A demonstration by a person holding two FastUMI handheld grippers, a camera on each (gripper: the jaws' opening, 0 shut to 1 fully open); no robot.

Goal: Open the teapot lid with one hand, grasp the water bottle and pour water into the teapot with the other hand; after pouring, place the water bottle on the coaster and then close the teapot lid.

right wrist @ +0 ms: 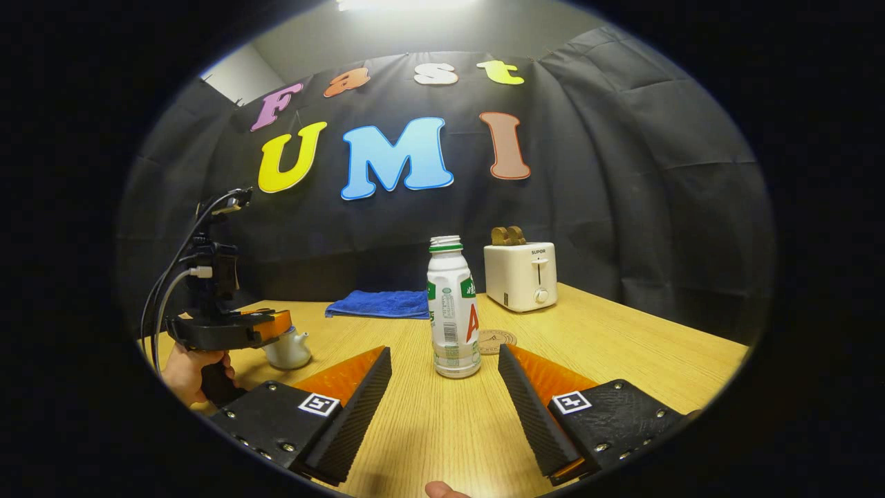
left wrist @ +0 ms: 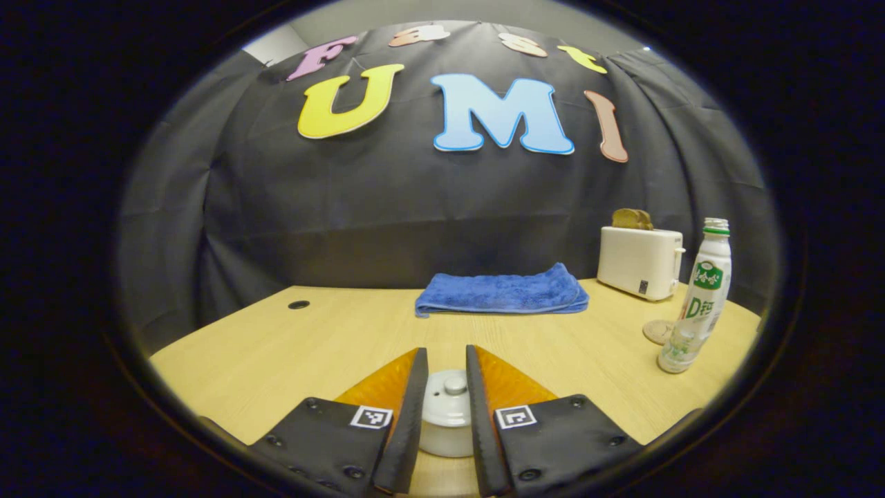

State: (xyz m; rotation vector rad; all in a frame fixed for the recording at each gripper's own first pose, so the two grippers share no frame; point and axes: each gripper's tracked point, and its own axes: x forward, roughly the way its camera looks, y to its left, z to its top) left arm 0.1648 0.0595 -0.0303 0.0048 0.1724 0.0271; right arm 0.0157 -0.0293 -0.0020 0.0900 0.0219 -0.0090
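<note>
The white teapot [left wrist: 446, 418] sits on the wooden table with its lid [left wrist: 454, 384] on. My left gripper [left wrist: 446, 353] straddles the lid knob, its jaws narrowed with a small gap on either side. In the right gripper view that gripper [right wrist: 266, 325] is held by a hand over the teapot [right wrist: 287, 351] at the left. A white water bottle [right wrist: 453, 311] with a green label stands upright and uncapped, just ahead of my right gripper [right wrist: 444, 351], which is wide open and holds nothing. A round coaster [right wrist: 496, 340] lies just behind the bottle. The bottle [left wrist: 695, 304] and coaster [left wrist: 657, 330] also appear at the right.
A white toaster [right wrist: 520, 275] with bread in it stands at the back right. A folded blue towel [left wrist: 501, 292] lies at the table's far edge [left wrist: 346, 289]. A hand [right wrist: 187, 373] and cables are at the left.
</note>
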